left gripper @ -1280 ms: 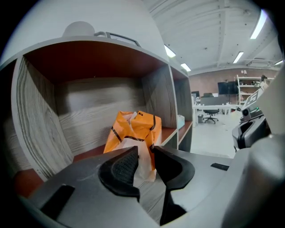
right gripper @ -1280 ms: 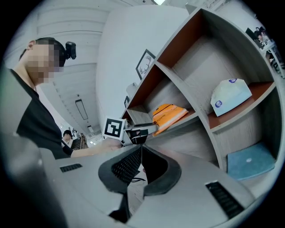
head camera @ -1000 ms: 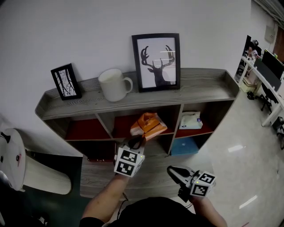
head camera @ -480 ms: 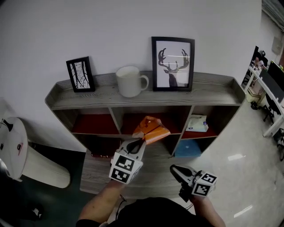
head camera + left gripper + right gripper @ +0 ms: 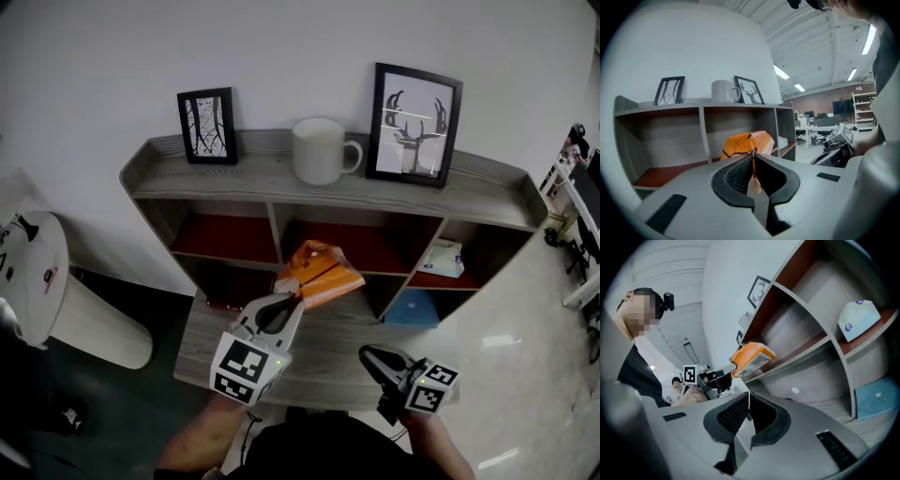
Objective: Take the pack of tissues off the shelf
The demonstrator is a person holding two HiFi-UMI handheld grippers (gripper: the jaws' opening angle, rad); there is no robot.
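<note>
An orange pack of tissues [image 5: 319,276] hangs in front of the middle compartment of the grey shelf unit [image 5: 253,180]. My left gripper [image 5: 294,301] is shut on the pack's near edge; in the left gripper view a strip of the orange pack [image 5: 746,143] is pinched between the closed jaws of the left gripper [image 5: 753,151]. My right gripper [image 5: 367,355] is lower right, shut and holding nothing. The right gripper view shows the orange pack [image 5: 753,359] held clear of the shelf, above the right gripper [image 5: 749,393].
A white tissue pack [image 5: 443,258] lies in the right compartment over a blue box [image 5: 412,309]. A white mug [image 5: 319,150] and two framed pictures [image 5: 206,125] [image 5: 412,124] stand on top. A white round stool [image 5: 56,300] is at the left.
The left gripper has drawn back toward me with the orange pack, which has come out of the middle compartment. The head view has swung left. The right gripper has stayed put.
</note>
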